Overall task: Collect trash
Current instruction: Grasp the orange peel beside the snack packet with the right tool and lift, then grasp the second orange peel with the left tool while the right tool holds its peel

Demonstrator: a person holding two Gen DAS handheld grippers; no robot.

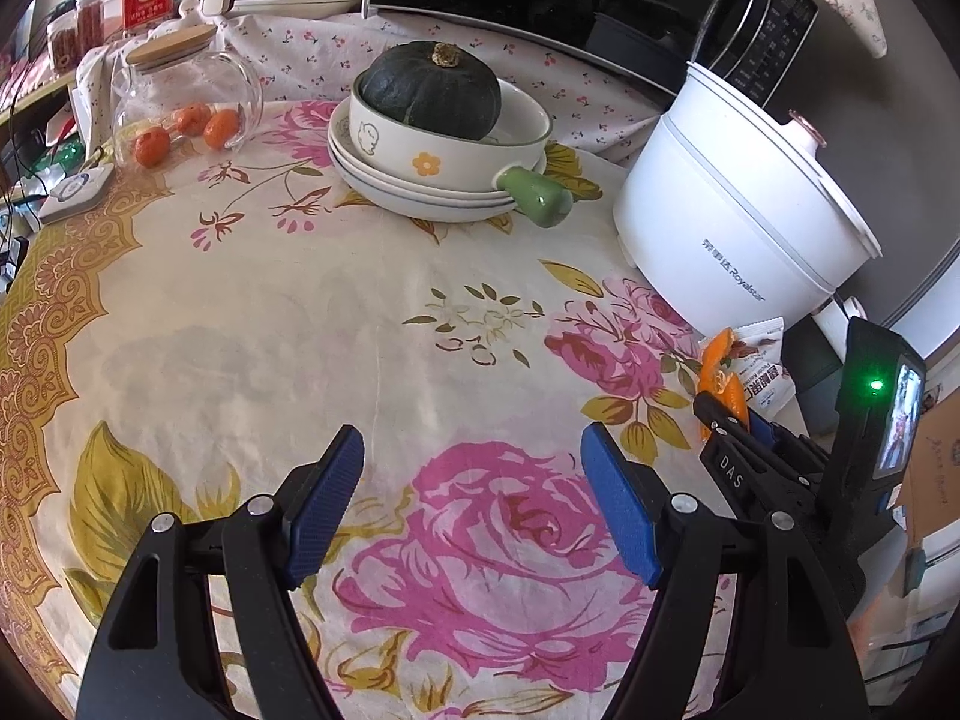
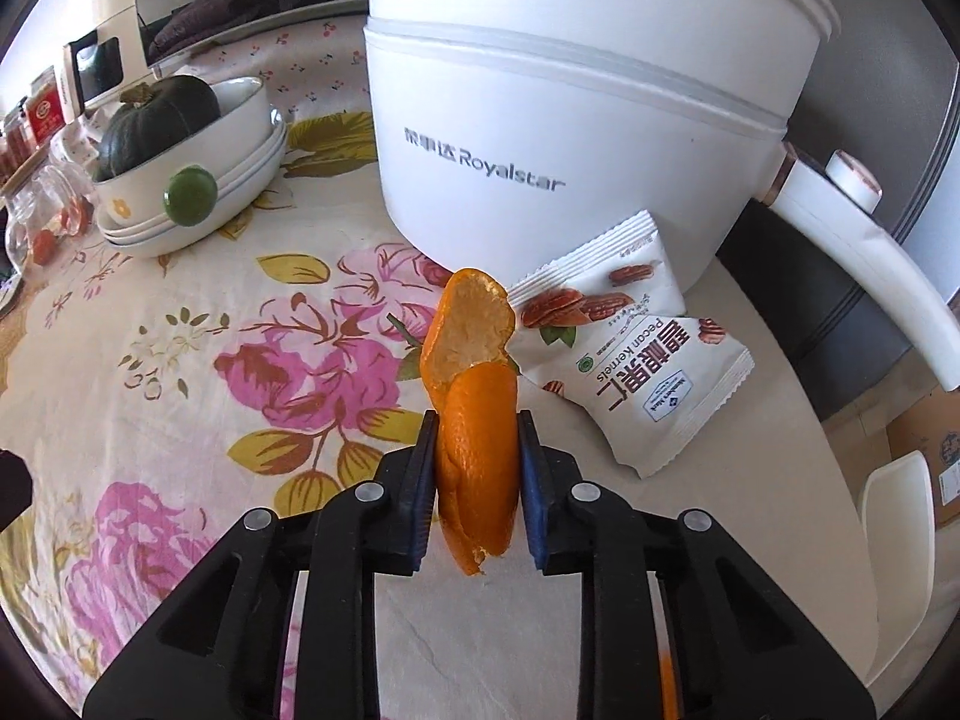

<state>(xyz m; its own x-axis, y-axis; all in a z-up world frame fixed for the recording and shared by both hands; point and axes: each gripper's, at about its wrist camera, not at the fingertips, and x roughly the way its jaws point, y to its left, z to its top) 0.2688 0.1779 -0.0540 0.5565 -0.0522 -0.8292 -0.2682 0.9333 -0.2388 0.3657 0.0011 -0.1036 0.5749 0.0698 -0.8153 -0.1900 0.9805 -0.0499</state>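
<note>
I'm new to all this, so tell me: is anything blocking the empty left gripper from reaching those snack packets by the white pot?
Yes: the right gripper, shut on the orange peel, sits between the open left gripper and the pecan packets.

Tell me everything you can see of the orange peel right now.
The orange peel is a curled strip, glossy orange outside with pale, dry pith showing on its upper flap. It stands roughly upright, pinched at mid-length between the blue pads of the right gripper, both ends sticking out. Only the pads visibly touch it. Behind it lie pecan packets near the white pot.
</note>
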